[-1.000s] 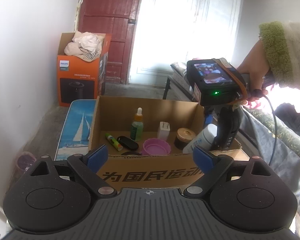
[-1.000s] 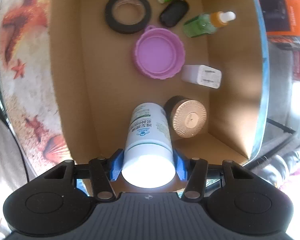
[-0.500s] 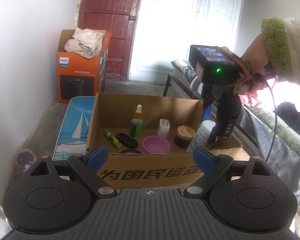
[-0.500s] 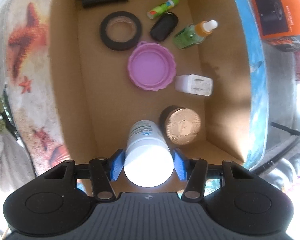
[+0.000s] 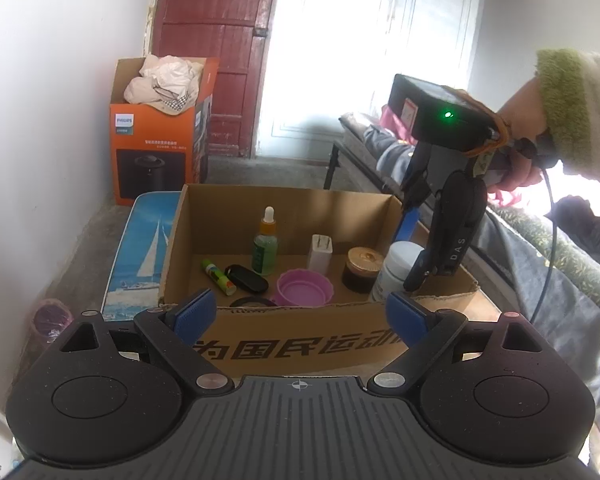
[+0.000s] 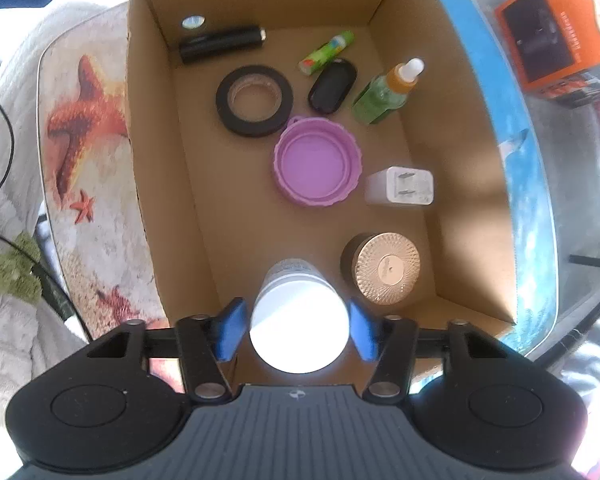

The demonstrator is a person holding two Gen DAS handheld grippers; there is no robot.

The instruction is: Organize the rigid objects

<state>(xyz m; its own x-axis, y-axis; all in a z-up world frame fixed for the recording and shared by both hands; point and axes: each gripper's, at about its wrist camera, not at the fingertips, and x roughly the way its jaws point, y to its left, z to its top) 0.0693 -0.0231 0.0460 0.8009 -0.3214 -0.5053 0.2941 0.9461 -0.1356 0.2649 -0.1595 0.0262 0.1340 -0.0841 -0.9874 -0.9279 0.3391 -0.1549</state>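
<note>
An open cardboard box holds several items: a black tape roll, a purple lid, a white charger, a green dropper bottle and a gold-lidded jar. A white bottle stands upright on the box floor beside the jar. My right gripper points straight down over it. Its jaws are opening, with a thin gap on each side of the bottle. In the left wrist view, my left gripper hangs open and holds nothing in front of the box.
The box sits on a printed tabletop, starfish on one side, a sailboat on the other. An orange appliance carton stands on the floor by the red door. A person's hand in a green-cuffed sleeve holds the right gripper.
The white bottle went from tilted to upright in the box. The right gripper rose a little and its pads came off the bottle. The left gripper stayed still.
</note>
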